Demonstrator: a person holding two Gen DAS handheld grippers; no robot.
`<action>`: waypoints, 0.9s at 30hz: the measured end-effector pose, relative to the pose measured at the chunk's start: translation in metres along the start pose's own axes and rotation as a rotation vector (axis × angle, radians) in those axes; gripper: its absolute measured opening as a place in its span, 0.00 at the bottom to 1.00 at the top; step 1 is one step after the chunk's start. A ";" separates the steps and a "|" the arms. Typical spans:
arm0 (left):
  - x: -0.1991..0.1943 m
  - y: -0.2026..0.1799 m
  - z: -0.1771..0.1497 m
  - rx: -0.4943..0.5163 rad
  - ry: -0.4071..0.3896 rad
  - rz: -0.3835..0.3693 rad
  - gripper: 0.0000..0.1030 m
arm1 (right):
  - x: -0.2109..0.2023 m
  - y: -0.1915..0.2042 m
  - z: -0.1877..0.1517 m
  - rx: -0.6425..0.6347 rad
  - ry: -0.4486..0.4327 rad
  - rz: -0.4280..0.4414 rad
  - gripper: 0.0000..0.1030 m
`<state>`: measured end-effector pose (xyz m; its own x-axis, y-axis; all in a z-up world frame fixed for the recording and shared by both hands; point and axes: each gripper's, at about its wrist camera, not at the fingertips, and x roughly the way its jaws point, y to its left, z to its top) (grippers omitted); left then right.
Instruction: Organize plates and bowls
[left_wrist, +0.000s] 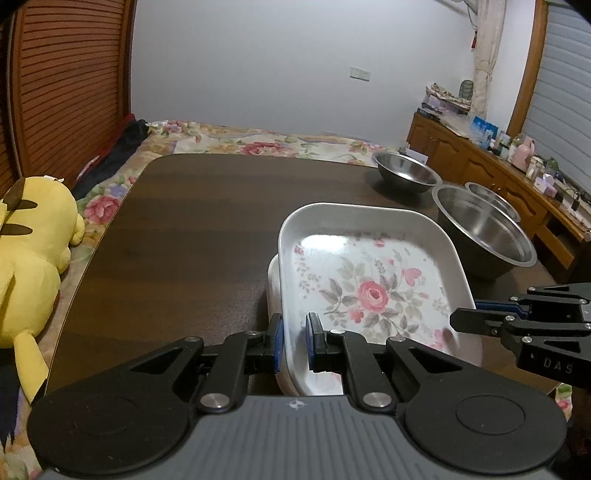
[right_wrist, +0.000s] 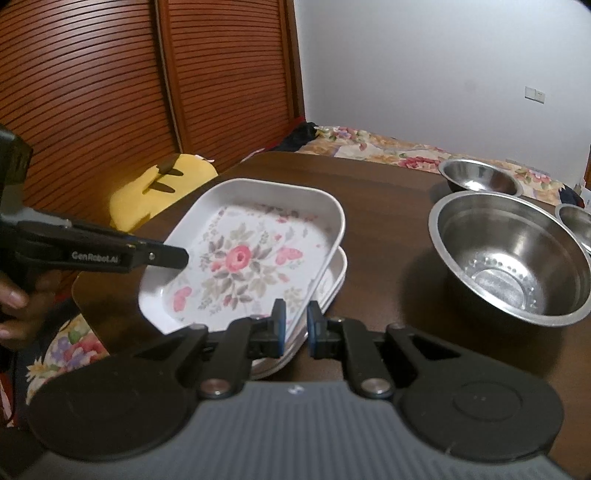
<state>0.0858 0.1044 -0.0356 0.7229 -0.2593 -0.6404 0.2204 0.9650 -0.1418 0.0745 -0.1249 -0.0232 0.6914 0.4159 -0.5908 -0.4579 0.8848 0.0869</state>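
Claws both clamped on the flowery plate (left_wrist: 373, 291)

Left claw (left_wrist: 294, 341) and right claw (right_wrist: 295, 328) pinch opposite rims, another plate (right_wrist: 334, 275) underneath, steel bowls (right_wrist: 513, 254) beyond.

The lower plate (right_wrist: 334, 280) is mostly hidden under the floral plate (right_wrist: 243, 254); only its rim shows. The small bowl (right_wrist: 576, 221) is cut off by the right edge in the right wrist view. The yellow plush toy (left_wrist: 29, 266) runs off the left edge. Items on the sideboard (left_wrist: 517, 177) are too small to identify.
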 end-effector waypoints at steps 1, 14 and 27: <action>0.000 -0.001 0.000 0.009 -0.004 0.010 0.13 | 0.001 0.001 0.000 0.001 -0.002 -0.004 0.13; 0.003 -0.002 -0.005 0.022 -0.013 0.063 0.13 | 0.012 0.006 -0.002 -0.004 -0.001 -0.030 0.15; -0.004 0.000 -0.003 -0.009 -0.040 0.039 0.35 | 0.011 0.002 -0.007 0.007 -0.018 -0.018 0.15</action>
<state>0.0810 0.1050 -0.0356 0.7568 -0.2225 -0.6146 0.1860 0.9747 -0.1238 0.0775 -0.1198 -0.0354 0.7097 0.4036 -0.5774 -0.4414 0.8936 0.0819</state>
